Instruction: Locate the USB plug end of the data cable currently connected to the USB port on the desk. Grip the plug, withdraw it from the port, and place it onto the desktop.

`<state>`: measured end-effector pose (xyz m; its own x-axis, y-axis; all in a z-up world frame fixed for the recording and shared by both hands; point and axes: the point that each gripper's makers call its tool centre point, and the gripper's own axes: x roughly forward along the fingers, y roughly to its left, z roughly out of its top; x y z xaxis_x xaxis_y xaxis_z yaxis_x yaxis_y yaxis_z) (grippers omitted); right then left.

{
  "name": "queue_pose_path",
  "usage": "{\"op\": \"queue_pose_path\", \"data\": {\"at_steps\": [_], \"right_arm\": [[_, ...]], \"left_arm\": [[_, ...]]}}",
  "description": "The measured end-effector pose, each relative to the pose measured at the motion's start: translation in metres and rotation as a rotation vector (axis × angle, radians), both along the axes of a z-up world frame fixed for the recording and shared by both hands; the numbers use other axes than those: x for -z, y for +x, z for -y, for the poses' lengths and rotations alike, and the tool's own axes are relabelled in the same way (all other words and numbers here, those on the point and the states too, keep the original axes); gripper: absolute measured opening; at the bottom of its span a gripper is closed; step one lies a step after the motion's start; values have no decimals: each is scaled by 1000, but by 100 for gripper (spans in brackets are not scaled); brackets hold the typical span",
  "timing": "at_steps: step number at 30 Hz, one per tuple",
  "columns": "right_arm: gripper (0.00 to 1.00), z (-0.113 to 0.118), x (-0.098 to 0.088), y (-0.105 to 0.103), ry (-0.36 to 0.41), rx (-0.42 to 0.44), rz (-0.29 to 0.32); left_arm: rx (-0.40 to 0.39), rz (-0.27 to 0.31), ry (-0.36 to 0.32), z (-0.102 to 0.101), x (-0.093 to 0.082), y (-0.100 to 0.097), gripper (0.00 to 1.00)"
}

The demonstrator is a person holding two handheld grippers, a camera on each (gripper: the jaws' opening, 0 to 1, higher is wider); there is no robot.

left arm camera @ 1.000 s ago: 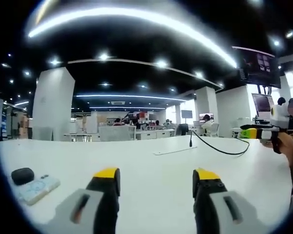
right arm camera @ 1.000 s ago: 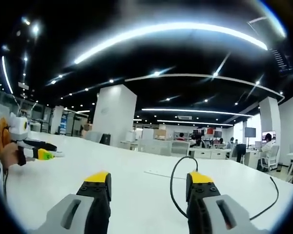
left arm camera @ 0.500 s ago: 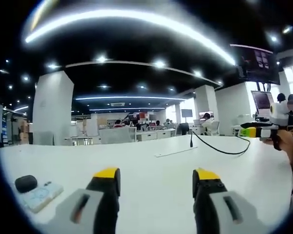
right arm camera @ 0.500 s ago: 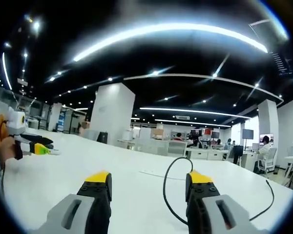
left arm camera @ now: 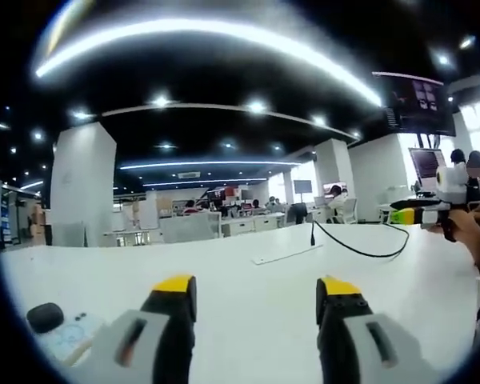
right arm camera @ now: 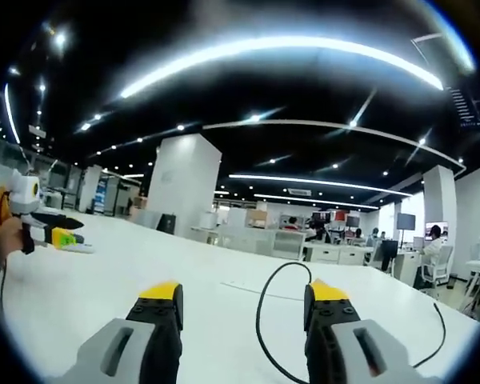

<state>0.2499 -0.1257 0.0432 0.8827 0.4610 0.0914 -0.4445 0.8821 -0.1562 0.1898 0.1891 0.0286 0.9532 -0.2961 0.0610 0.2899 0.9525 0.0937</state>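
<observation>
A black data cable [left arm camera: 360, 250] loops over the white desk [left arm camera: 248, 288]; its plug end [left arm camera: 312, 234] stands upright at the far middle, by a flat panel [left arm camera: 286, 254] in the desktop. In the right gripper view the cable [right arm camera: 262, 320] arcs up between my jaws toward the plug [right arm camera: 310, 276]. My left gripper [left arm camera: 256, 294] is open, low over the desk, well short of the plug. My right gripper [right arm camera: 242, 298] is open too, with nothing held. Each gripper appears in the other's view: the right one [left arm camera: 420, 214] at the far right, the left one [right arm camera: 52, 232] at the far left.
A black case [left arm camera: 45, 317] and a pale phone [left arm camera: 70, 340] lie on the desk at the left gripper view's lower left. Beyond the desk's far edge are office desks, chairs, white pillars [left arm camera: 82, 186] and seated people. A hand [left arm camera: 468, 240] holds the right gripper.
Both views have tilted up a little. In the right gripper view the cable loop has slid left between the jaws and the left gripper sits slightly lower. Both grippers stay open.
</observation>
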Motion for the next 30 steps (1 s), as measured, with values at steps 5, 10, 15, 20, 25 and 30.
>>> {"op": "queue_pose_path", "data": {"at_steps": [5,10,15,20,25,30], "right_arm": [[60,-1,-1,7,-23,-9,-11],[60,-2,-2,12,-54,-10,-3],[64,-3,-5,18,-33,-41,-20],[64,1,-13,24,-8,-47,-17],[64,9,-22,33,-24,-32,9],[64,16,-27,43,-41,-13,34]], "left_arm": [[35,-1,3,1,-8,6,59],[58,12,-2,4,-18,14,60],[111,15,6,16,-22,21,61],[126,15,30,21,-23,31,62],[161,3,29,30,-25,39,62],[198,3,32,41,-29,45,62]]}}
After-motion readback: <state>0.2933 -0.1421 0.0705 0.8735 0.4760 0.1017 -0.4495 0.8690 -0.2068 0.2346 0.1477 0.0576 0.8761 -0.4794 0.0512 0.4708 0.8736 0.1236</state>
